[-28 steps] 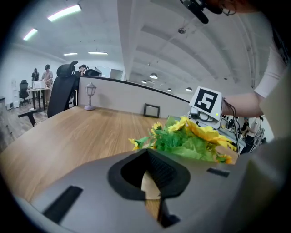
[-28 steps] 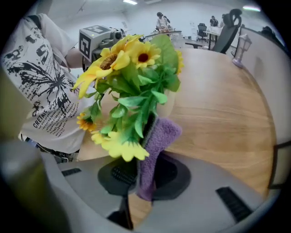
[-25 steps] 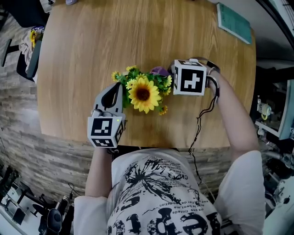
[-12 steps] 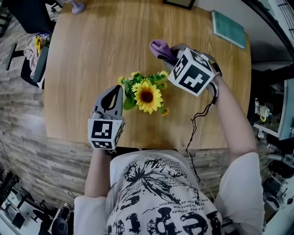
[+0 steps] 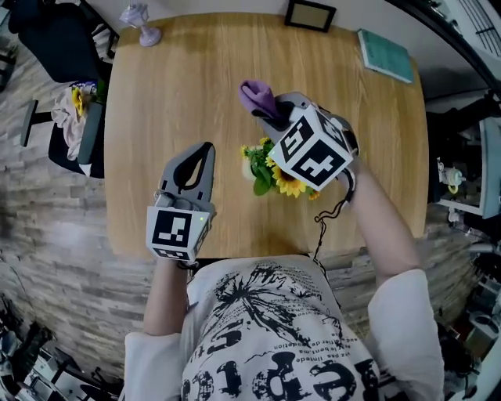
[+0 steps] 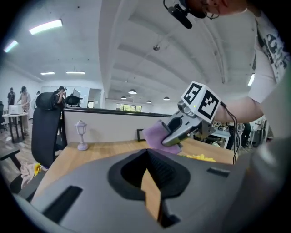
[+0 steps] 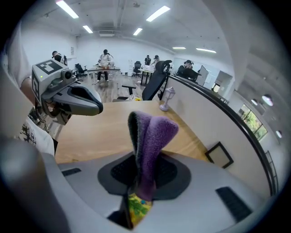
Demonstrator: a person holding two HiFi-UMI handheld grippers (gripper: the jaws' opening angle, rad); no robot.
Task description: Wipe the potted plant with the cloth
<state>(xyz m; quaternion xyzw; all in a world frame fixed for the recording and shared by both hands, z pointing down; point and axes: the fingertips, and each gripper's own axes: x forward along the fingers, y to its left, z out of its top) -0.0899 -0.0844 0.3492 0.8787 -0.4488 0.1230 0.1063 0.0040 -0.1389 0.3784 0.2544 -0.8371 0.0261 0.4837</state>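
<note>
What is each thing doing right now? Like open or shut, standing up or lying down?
left gripper: shut, empty.
right gripper: shut on the purple cloth.
purple cloth: folded, pinched, sticking out past the jaws.
potted plant: standing on the table, partly under the right gripper.
book: closed, lying flat.
picture frame: standing up.
small lamp: upright.

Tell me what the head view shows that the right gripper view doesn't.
Head view only: the teal book at the table's far corner. Right gripper view only: how the right tongs clamp the purple cloth, plus people at distant desks. Both: the cloth, the shut left tongs, the picture frame and the small lamp.
</note>
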